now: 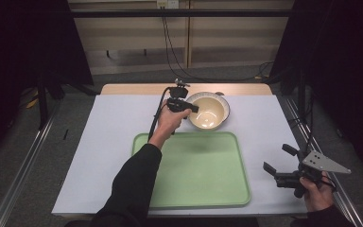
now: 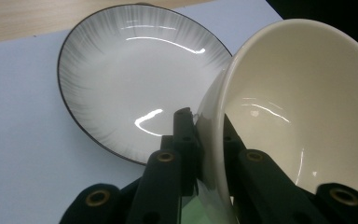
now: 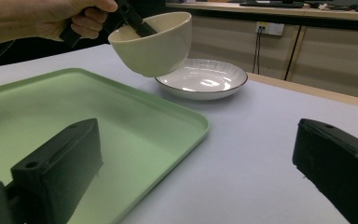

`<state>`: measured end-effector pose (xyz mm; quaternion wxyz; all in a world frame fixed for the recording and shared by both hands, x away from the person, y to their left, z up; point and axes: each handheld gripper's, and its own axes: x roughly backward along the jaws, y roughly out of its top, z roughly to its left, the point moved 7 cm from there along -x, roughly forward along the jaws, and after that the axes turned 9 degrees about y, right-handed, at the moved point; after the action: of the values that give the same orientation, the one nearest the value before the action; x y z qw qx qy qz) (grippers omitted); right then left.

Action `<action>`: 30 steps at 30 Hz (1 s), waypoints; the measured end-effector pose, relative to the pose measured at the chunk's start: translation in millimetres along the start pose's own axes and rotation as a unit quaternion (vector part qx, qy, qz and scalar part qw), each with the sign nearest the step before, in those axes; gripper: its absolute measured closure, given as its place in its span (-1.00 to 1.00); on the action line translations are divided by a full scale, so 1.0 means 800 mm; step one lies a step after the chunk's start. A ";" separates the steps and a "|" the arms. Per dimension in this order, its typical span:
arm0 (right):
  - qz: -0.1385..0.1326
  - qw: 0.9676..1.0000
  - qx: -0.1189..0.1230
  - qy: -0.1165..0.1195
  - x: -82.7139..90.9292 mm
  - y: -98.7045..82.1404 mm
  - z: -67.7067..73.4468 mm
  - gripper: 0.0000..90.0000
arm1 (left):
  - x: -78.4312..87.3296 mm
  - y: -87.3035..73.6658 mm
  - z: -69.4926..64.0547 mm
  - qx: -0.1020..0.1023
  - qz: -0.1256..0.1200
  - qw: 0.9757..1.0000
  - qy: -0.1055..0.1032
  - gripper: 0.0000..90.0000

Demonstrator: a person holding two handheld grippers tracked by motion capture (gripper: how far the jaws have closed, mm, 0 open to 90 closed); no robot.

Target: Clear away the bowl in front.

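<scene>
I log the left gripper (image 1: 185, 105) at the far middle of the counter (image 1: 108, 142), held in the person's left hand (image 1: 169, 122). Its fingers (image 2: 182, 140) are clamped on the rim of a cream bowl (image 2: 298, 107): in the left gripper view one finger lies against the outer wall and the other sits inside, with only the wall's thickness between them. The bowl is lifted clear and tilted. In the right gripper view it hangs above the near edge of a white plate (image 3: 203, 79) and does not touch it. The plate has a dark rim line and grey streaks round its border, and it rests on the counter just beyond the far right corner of the green tray (image 1: 203, 189).

The tray lies at the near middle of the counter, and I see nothing on it.

At the near right edge of the counter I log the right gripper (image 1: 277, 162), held in the person's right hand (image 1: 317, 194), well apart from the tray and the bowl. Its fingers (image 3: 60, 172) stand wide apart, with bare counter between them in the right gripper view. They hold nothing and touch nothing. The grey three-cornered plate on top points to the right.
</scene>
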<state>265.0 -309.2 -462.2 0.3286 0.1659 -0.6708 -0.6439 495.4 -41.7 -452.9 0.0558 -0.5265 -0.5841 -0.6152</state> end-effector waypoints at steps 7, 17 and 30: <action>-0.001 1.000 0.000 0.002 0.000 0.000 0.000 -0.98 | -0.002 -0.002 -0.015 -0.011 0.005 1.000 -0.015 0.86; -0.002 1.000 0.001 0.002 0.000 0.000 0.000 -0.98 | -0.008 -0.007 -0.031 -0.021 0.008 0.999 -0.025 0.86; -0.006 1.000 0.000 0.003 -0.001 0.001 0.001 -0.99 | -0.020 -0.017 -0.047 -0.036 0.033 0.998 -0.039 0.86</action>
<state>265.2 -308.3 -461.4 0.3263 0.1717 -0.6689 -0.6454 471.3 -75.5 -464.5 0.0344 -0.5703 -0.5462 -0.6126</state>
